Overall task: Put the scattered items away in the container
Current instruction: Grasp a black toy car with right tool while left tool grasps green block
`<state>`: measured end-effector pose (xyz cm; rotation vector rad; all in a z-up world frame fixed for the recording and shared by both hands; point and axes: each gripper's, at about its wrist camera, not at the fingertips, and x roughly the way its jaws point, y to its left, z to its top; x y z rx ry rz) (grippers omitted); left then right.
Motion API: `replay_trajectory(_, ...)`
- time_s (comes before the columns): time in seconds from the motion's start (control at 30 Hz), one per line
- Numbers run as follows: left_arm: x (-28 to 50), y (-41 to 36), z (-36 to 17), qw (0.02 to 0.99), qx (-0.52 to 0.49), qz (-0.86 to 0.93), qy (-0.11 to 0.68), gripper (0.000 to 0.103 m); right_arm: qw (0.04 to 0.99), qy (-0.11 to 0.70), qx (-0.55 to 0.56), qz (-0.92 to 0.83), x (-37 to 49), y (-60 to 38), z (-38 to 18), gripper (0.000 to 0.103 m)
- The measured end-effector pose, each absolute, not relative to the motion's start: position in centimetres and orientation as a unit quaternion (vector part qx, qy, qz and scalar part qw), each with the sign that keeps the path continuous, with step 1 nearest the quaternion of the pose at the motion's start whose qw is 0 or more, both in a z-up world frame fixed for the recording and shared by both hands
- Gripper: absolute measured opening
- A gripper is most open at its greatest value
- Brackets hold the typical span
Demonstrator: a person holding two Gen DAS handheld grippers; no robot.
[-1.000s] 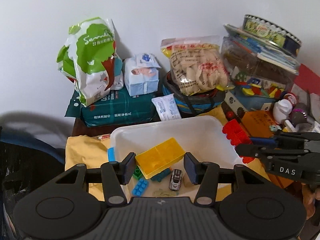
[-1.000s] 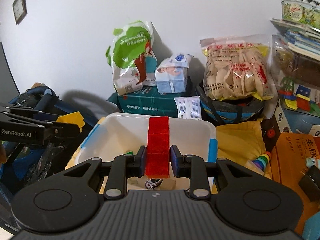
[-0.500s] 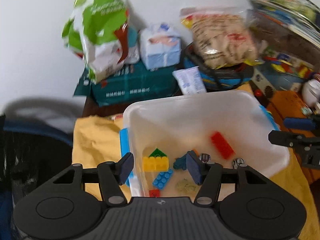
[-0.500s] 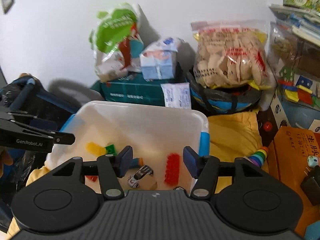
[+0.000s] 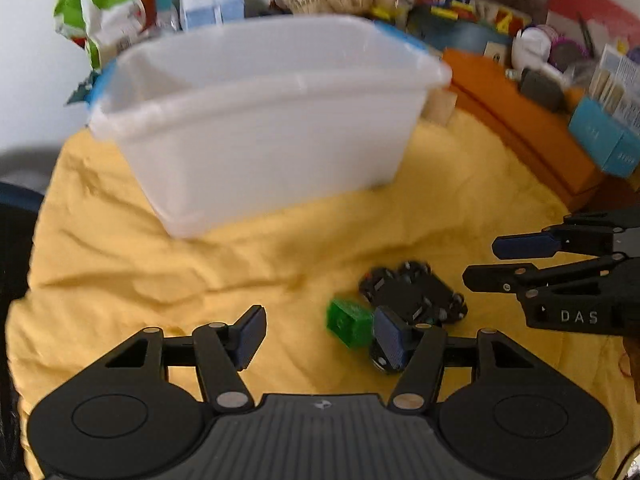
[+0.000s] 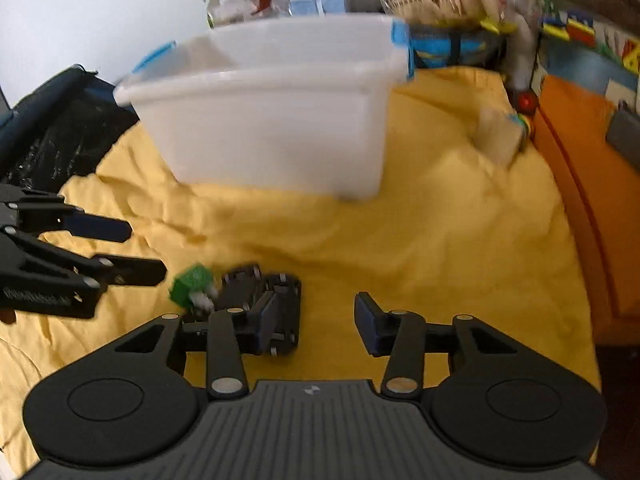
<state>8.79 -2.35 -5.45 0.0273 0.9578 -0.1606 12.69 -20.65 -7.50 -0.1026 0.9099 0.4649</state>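
Note:
A white plastic container (image 5: 272, 136) stands on a yellow cloth (image 5: 160, 264); it also shows in the right wrist view (image 6: 280, 128). A green brick (image 5: 349, 322) and a black wheeled toy (image 5: 416, 294) lie on the cloth in front of it, just ahead of my left gripper's right finger. My left gripper (image 5: 320, 330) is open and empty, low over the cloth. My right gripper (image 6: 320, 320) is open and empty, with the black toy (image 6: 264, 304) and green brick (image 6: 191, 285) by its left finger.
Snack bags (image 5: 108, 8), a tissue pack (image 5: 212, 4) and stacked boxes stand behind the container. An orange box (image 5: 520, 120) lies to the right. A small wooden block (image 6: 498, 136) sits on the cloth right of the container. A dark bag (image 6: 52, 120) is on the left.
Both grippers let their bricks fall into the container, then pulled back and dropped low over the cloth in front of it, near the green brick and black toy.

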Motion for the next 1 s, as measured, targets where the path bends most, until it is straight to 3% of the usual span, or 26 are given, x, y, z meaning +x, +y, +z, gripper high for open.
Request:
replay_trajectory(0.5, 10.2, -3.1, -9.1, 0.872, 0.001, -0.057, 0.486, 0.063, 0.855, 0.453, -0.061, 0.245, 12.5, -18.7, -10.3, 0.043)
replay_trajectory(0.6, 10.3, -3.1, -9.4, 0.873, -0.001, -0.062, 0.484, 0.058, 0.855, 0.452, -0.06, 0.245, 12.7, -18.4, -10.5, 0.037)
replay_trajectory(0.73, 10.3, -3.5, -9.6, 0.872, 0.004, -0.083, 0.483, 0.043, 0.856, 0.452, -0.062, 0.244, 13.1, -18.3, -10.7, 0.033)
replay_trajectory(1.0, 9.8, -3.5, -9.6, 0.871, -0.004, -0.097, 0.482, 0.035, 0.86, 0.447, -0.051, 0.241, 12.7, -19.0, -10.4, 0.033)
